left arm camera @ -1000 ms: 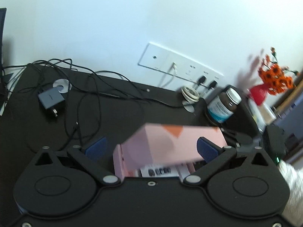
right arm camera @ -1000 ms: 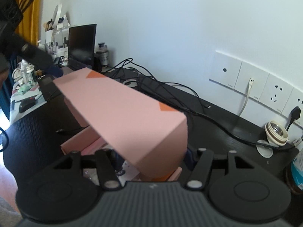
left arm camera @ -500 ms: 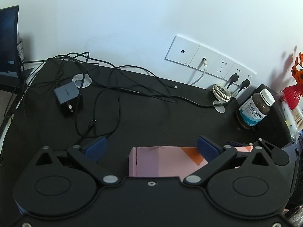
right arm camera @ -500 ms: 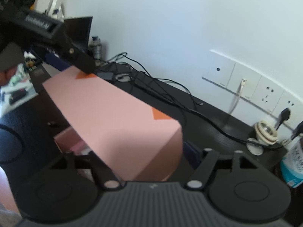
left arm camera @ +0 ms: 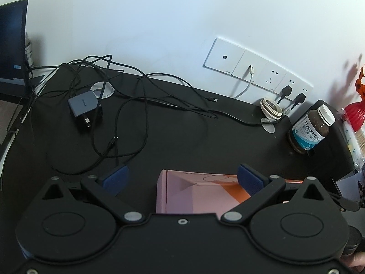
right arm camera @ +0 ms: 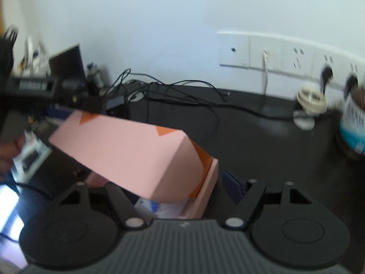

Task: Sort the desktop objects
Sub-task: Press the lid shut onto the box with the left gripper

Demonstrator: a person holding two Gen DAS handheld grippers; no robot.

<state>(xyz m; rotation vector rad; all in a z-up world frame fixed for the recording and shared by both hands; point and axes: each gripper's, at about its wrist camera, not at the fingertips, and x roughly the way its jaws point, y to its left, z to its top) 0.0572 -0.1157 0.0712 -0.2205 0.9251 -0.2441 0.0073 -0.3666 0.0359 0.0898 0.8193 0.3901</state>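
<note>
The left gripper (left arm camera: 181, 178) is spread wide, empty, over the pink box (left arm camera: 200, 194)—its lid (right arm camera: 123, 153) half raised; the right gripper's (right arm camera: 175, 182) state cannot be told.

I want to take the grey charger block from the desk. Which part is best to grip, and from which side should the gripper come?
Probably grip the grey charger block across its two flat side faces, coming from above. It lies flat on the desk, prongs toward the camera, with black cables lying around it, so a low approach risks snagging them.
</note>
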